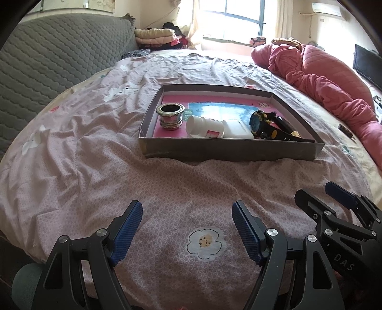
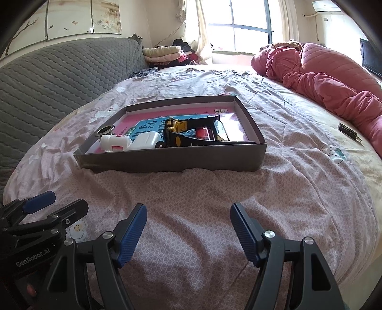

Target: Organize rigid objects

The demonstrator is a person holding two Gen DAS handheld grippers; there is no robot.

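Two spread grippers short of box (image 1: 229, 149) wall

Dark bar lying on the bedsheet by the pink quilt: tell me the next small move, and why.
Probably swing the open right gripper toward the dark bar. It lies outside the box, which already holds the other items, and both grippers are empty; the left gripper sits farther away.

A bed (image 1: 167, 181) fills the near and middle ground, covered in a creased pale pink sheet printed with white flowers. Along its left runs a grey quilted headboard (image 1: 55, 59). A rumpled pink duvet (image 1: 329, 81) lies heaped on the far right. Folded clothes (image 1: 157, 35) are stacked in the far corner beside a bright, dark-framed window (image 1: 234, 19) with pale curtains. An air conditioner (image 1: 327, 9) hangs high on the right wall above a dark screen (image 1: 366, 64).
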